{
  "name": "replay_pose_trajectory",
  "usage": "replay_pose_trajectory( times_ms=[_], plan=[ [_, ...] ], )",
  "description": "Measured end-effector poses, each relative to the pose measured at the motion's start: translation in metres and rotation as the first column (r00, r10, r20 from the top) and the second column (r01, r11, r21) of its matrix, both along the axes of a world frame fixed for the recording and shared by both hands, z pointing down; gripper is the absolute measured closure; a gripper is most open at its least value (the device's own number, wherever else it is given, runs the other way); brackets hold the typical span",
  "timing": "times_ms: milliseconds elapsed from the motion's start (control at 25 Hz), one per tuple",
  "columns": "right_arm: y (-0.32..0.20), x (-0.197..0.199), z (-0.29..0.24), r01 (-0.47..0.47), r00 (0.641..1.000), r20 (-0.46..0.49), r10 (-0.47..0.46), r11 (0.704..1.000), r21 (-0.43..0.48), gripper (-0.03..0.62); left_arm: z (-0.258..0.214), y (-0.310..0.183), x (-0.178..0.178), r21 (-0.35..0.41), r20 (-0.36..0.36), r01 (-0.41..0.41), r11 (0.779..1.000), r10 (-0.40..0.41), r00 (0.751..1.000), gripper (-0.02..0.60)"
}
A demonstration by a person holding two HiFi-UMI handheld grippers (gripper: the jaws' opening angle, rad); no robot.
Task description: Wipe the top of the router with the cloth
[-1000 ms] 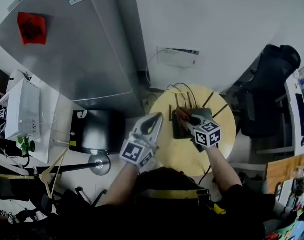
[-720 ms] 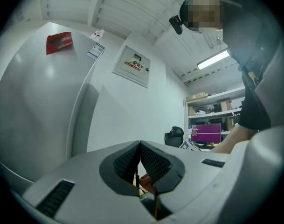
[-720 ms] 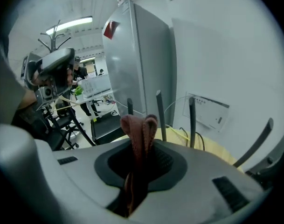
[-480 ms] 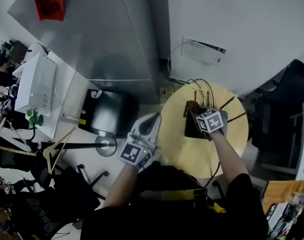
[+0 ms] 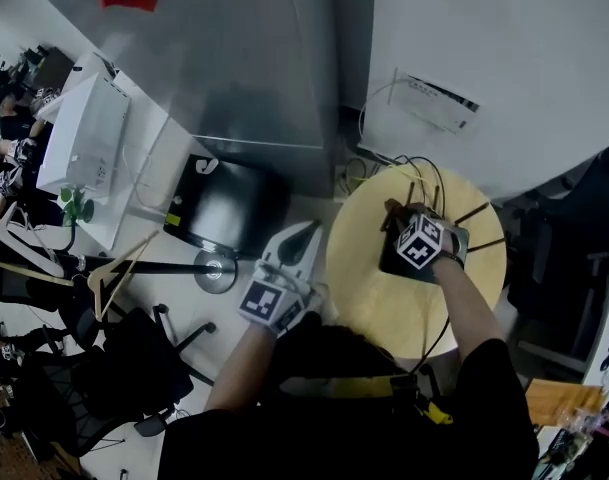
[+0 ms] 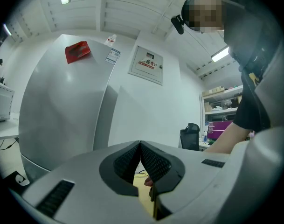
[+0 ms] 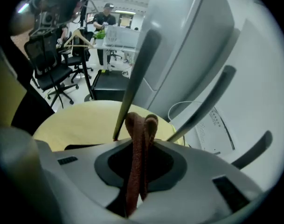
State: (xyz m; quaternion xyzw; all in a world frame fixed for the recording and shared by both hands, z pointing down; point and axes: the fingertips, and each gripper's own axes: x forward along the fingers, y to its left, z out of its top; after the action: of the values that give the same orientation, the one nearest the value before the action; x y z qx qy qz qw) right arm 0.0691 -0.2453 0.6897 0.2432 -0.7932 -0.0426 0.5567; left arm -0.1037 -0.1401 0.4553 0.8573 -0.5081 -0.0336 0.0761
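Far left: a wooden hanger (image 5: 112, 286) and, up and to its right, a black box (image 5: 224, 203). Both are well apart from the task.

Left gripper (image 5: 304, 238): centre left of the head view, just off the table's left edge and pointing up the frame. The forearm is bent in close to the body.

Left tongs: pressed together with nothing between them, as the left gripper view shows. This hand looks idle.

Table (image 5: 369, 308): round and yellow, at centre right of the head view.

Router (image 5: 396, 266): black and flat, on the upper right part of the table. Thin antennas (image 5: 471, 214) stand up around it.

Cloth (image 7: 138, 153): a brown folded strip, right above the router.

Right gripper (image 5: 397, 220): over the router's top, its marker cube facing up.

Right tongs: clamped narrowly on the cloth, which sticks out past the tips between two antennas.

Right arm: stretched forward and slightly left from the lower right of the frame, wrist above the router.

Done so far: the cloth is gripped and brought to the router's top, so wiping looks under way.

Left to do: judging by the gripper's place near the upper left corner, most of the top may yet need passes. How much is already clean cannot be told.
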Motion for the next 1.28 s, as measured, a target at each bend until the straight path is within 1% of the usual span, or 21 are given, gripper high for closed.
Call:
replay_pose_trajectory(
  times_ms=[120, 240, 360, 480, 600, 760, 880, 1000, 1120, 1280],
  plan=[
    [0.011, 0.000, 0.012, 0.029, 0.998, -0.063, -0.029, 1.000, -0.002, 0.530, 0.001, 0.000, 0.001, -0.005, 0.002, -0.013, 1.000, 0.013, 1.000, 0.591],
    [0.016, 0.003, 0.024, 0.042, 0.997, -0.060, -0.044, 0.999, -0.031, 0.530, 0.003, -0.001, 0.004, -0.006, 0.004, -0.033, 0.999, 0.033, 0.999, 0.591],
    [0.023, 0.003, 0.028, 0.038, 0.998, -0.051, -0.044, 0.993, -0.113, 0.530, 0.004, 0.000, 0.008, -0.008, -0.006, -0.051, 0.999, 0.051, 0.999, 0.591],
    [0.034, 0.004, 0.031, 0.039, 0.997, -0.055, -0.051, 0.980, -0.197, 0.530, 0.005, 0.001, 0.014, -0.006, -0.009, -0.080, 0.997, 0.080, 0.997, 0.590],
    [0.051, 0.005, 0.039, 0.054, 0.997, -0.035, -0.065, 0.965, -0.256, 0.530, 0.004, 0.003, 0.020, -0.005, -0.009, -0.110, 0.994, 0.110, 0.994, 0.591],
    [0.072, 0.009, 0.040, 0.073, 0.995, -0.041, -0.088, 0.954, -0.293, 0.530, 0.000, 0.003, 0.027, -0.003, -0.007, -0.140, 0.990, 0.140, 0.990, 0.591],
    [0.083, 0.011, 0.037, 0.084, 0.994, -0.048, -0.102, 0.951, -0.297, 0.530, -0.006, 0.004, 0.030, 0.014, -0.007, -0.159, 0.987, 0.159, 0.987, 0.591],
    [0.098, 0.006, 0.037, 0.092, 0.994, -0.033, -0.108, 0.946, -0.311, 0.530, -0.006, 0.004, 0.033, 0.019, -0.011, -0.173, 0.985, 0.174, 0.985, 0.591],
    [0.118, 0.002, 0.045, 0.111, 0.993, -0.006, -0.120, 0.930, -0.350, 0.530, -0.004, 0.007, 0.040, 0.011, -0.009, -0.193, 0.981, 0.193, 0.981, 0.591],
    [0.136, 0.004, 0.046, 0.117, 0.992, 0.009, -0.122, 0.926, -0.359, 0.530, -0.004, 0.010, 0.052, 0.010, -0.007, -0.212, 0.977, 0.213, 0.977, 0.589]
  ],
)
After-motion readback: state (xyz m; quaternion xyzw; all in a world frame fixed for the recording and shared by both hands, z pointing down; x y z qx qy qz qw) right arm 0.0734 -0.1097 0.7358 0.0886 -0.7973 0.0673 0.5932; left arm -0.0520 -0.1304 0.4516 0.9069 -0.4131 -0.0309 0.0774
